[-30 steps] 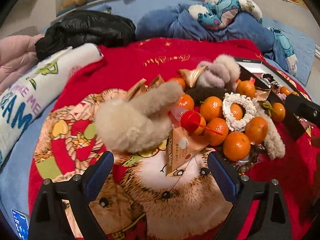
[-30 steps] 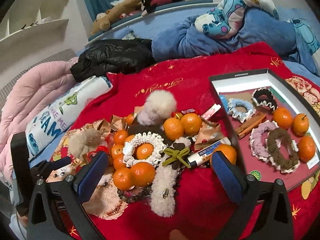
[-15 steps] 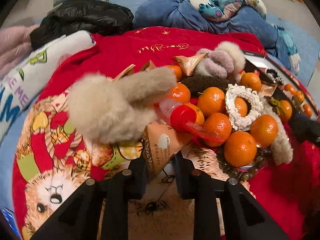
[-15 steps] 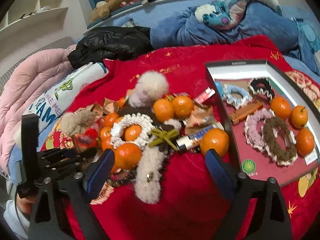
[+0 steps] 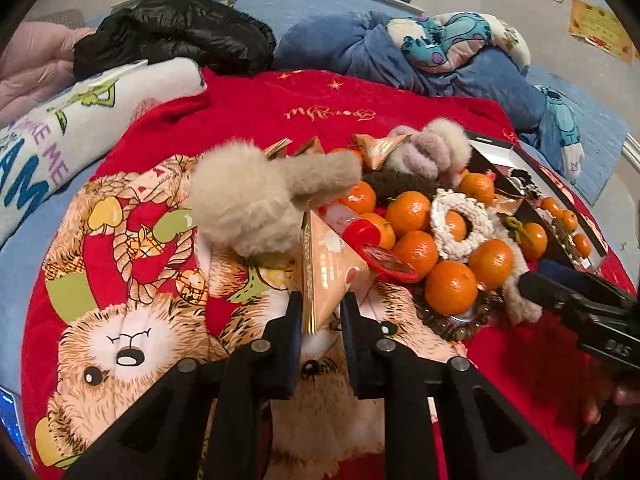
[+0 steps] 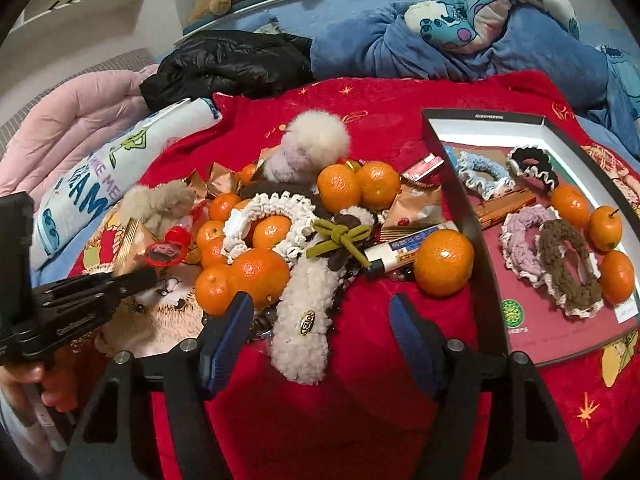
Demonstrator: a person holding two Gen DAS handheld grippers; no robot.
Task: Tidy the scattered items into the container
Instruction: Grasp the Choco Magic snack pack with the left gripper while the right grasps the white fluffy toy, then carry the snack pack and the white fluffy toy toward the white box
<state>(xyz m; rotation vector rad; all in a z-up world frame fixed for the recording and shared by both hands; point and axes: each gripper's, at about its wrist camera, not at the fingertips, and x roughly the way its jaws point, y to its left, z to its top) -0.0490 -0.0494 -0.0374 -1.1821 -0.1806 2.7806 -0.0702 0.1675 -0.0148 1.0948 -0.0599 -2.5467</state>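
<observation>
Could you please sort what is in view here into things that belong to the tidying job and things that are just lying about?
Part of the job:
- box
- tangerines
- white crochet scrunchie
- fluffy white hair clip
- snack packet, pinched in the left claw
- right claw, closing on the clip

Just lying about:
- black jacket
- blue plush blanket
- pink quilt

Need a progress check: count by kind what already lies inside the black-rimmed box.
Scrunchies: 4 (blue, black, lilac, brown)
Tangerines: 3
Brown stick packet: 1
Total in the box: 8
</observation>
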